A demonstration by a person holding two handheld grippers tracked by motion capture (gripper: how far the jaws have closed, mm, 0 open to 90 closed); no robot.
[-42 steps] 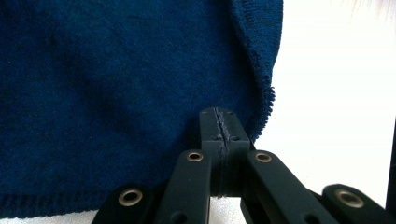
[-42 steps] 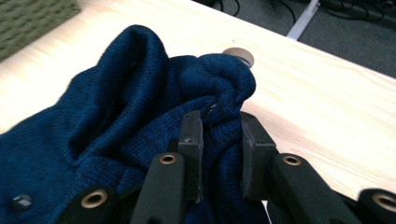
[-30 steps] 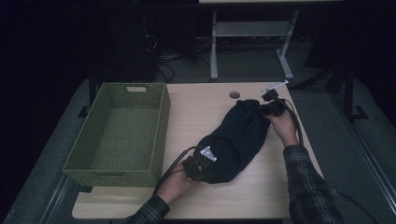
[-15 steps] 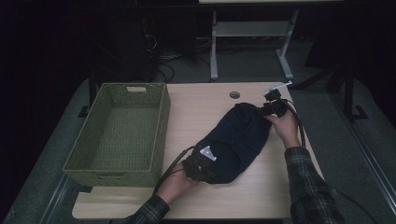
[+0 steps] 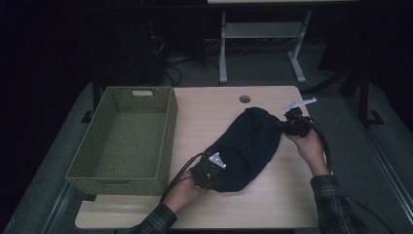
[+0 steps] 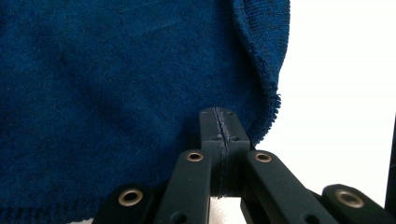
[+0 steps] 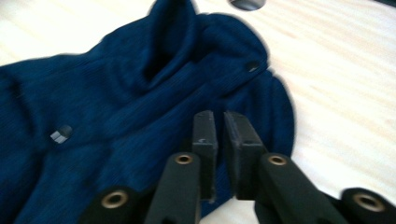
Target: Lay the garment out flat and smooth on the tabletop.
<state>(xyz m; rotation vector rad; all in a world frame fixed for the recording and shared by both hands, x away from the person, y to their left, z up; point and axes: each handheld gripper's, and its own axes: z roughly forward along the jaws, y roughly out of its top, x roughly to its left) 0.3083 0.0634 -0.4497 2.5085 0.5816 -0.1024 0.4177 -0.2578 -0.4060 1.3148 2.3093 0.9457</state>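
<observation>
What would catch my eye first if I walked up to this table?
A dark blue sweater lies bunched in the middle of the table, with a person's hand at each end. The left claw is shut at its near hem; the right claw sits over its far edge, jaws slightly parted. At the table's left stands a green woven basket.
</observation>
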